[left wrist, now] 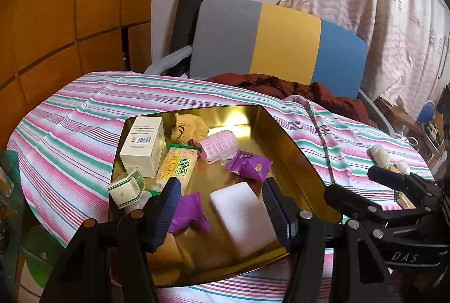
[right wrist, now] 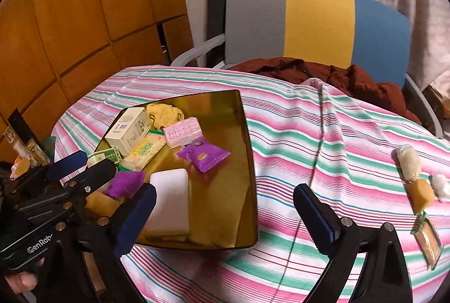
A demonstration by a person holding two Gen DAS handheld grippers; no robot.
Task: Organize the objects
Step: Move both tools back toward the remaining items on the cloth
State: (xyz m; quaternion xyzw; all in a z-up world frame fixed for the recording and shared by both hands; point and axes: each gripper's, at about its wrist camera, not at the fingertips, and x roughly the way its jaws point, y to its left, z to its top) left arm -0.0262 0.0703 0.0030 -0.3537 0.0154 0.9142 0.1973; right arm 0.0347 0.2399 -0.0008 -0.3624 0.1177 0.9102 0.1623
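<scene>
Left gripper gapes wide over the gold tray; right gripper wide, empty.

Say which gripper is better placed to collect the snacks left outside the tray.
Probably right. The right gripper is open over the cloth beside those snacks; the left gripper, also open, hangs over the tray, farther away.

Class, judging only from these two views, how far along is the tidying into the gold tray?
Mostly done: the gold tray already holds the cream box, white block, purple packets and other snacks. In hand: nothing; the left gripper and right gripper are both open and empty. Left: a few small wrapped items lie on the striped cloth, outside the tray.
</scene>
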